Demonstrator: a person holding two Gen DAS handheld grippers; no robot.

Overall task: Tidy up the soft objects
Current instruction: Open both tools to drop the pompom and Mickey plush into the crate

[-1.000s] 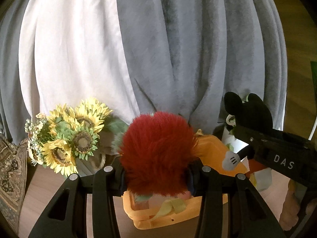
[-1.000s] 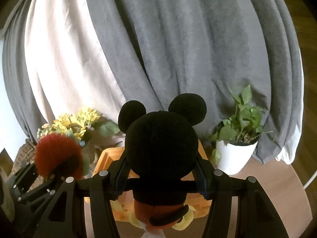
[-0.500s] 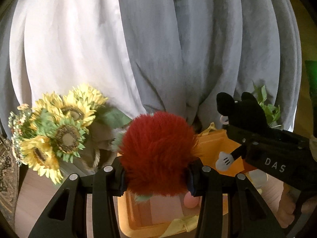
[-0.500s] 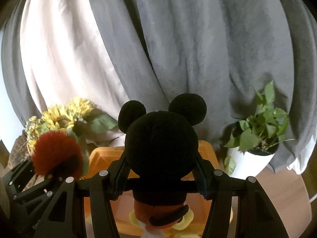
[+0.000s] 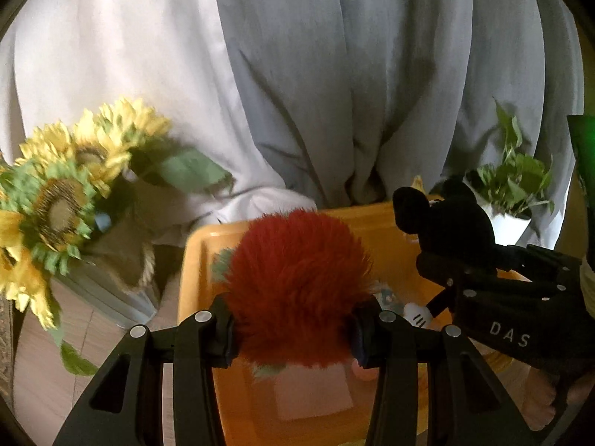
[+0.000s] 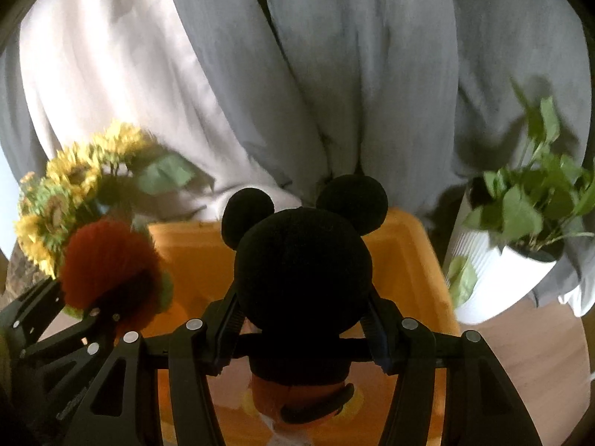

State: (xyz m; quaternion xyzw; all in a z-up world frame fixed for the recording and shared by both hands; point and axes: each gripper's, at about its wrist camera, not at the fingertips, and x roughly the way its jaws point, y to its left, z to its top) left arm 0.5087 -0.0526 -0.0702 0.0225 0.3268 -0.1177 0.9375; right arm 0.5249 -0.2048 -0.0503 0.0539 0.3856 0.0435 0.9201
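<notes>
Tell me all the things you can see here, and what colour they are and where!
Fuzzy toy: one, red, gripped over the bin.
Mouse toy: one, black, gripped over the bin.
Bin: one, orange, on the floor below both toys.
Sunflowers: one bunch, yellow, left of the bin.
Potted plant: one, green in a white pot, right of the bin.
Curtains: grey and white, behind everything.
Left gripper: black, shut on the fuzzy toy.
Right gripper: black, shut on the mouse toy.

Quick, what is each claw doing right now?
Left gripper: closed on the red furry toy.
Right gripper: closed on the black mouse plush.
</notes>
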